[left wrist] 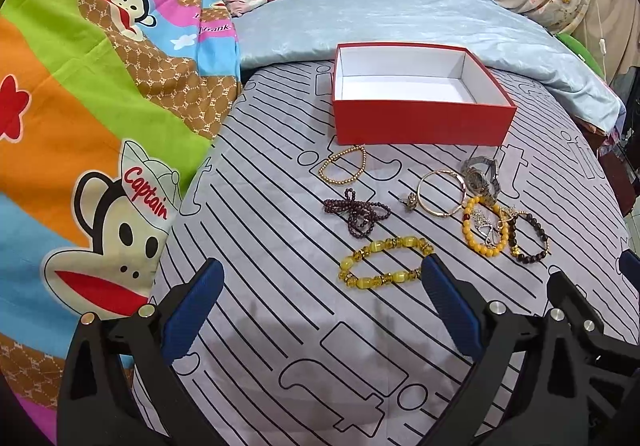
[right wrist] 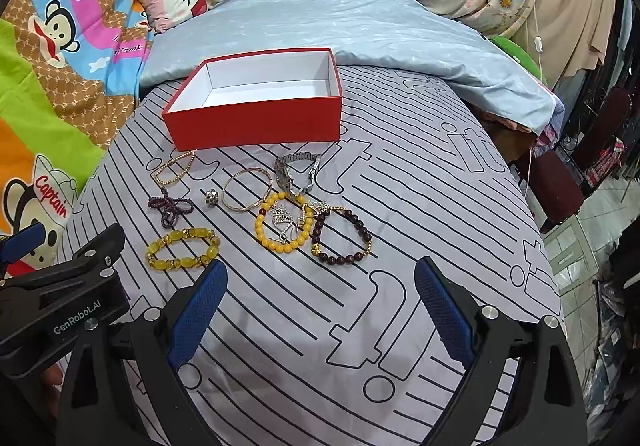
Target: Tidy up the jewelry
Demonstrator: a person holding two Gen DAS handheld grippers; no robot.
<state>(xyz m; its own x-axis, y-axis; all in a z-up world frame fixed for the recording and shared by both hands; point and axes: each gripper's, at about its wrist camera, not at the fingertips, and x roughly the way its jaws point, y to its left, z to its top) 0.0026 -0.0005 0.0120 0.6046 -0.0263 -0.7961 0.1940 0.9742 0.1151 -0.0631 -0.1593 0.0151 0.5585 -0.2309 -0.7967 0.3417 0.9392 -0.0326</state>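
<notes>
Nearest, the left gripper point(left wrist: 322, 278) and right gripper point(right wrist: 320, 280) each hover over the striped grey sheet point(left wrist: 280, 346) with fingers spread wide, holding nothing; bare sheet lies between both pairs of fingers. Just beyond them lies one chunky yellow bracelet point(left wrist: 386, 261), its right end close by the left gripper's right finger. Then come one purple bead strand point(left wrist: 356, 211), one small ring point(left wrist: 409, 202), one orange bead bracelet point(left wrist: 482, 226) around a silver charm tangle, and one dark bead bracelet point(left wrist: 530, 236). Farther lie one thin bangle point(left wrist: 441, 193), one watch point(left wrist: 480, 176) and one gold bead bracelet point(left wrist: 343, 165). Farthest stands one red box point(left wrist: 420, 122), open with nothing inside, its back edge at the blue quilt point(left wrist: 400, 18).
</notes>
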